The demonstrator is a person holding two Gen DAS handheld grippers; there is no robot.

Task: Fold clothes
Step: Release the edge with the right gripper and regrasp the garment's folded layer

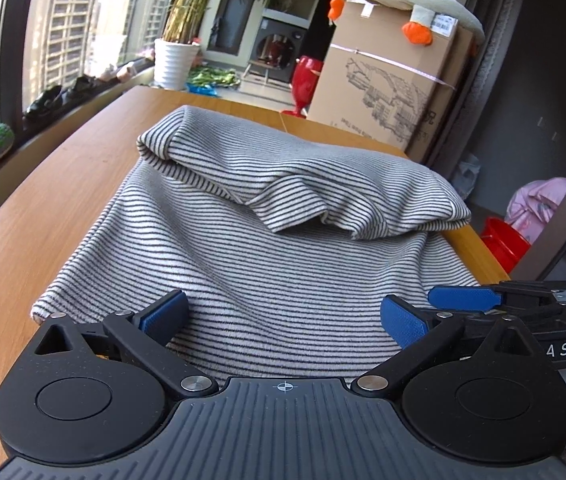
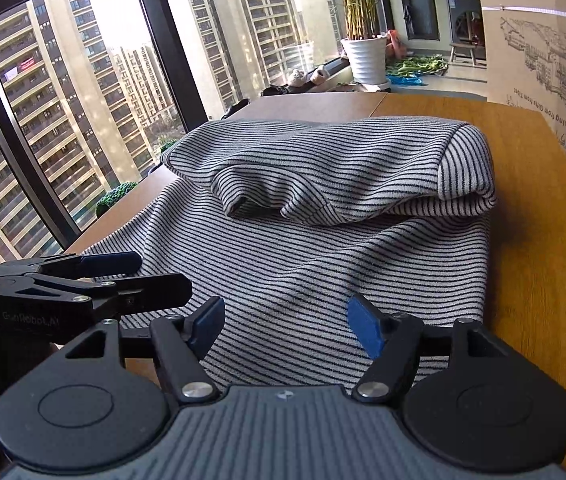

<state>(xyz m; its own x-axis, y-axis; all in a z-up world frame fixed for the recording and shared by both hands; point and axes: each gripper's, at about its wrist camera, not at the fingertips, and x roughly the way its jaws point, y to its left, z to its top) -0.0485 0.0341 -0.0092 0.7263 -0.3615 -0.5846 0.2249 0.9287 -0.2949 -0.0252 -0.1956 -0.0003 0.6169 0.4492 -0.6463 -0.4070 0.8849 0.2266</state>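
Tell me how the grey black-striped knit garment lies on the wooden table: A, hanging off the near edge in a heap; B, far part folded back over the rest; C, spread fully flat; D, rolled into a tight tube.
B: the garment's far part lies doubled back toward the camera on the table.

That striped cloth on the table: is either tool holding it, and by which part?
Neither. The left tool and right tool both stand open above the striped cloth, with nothing pinched.
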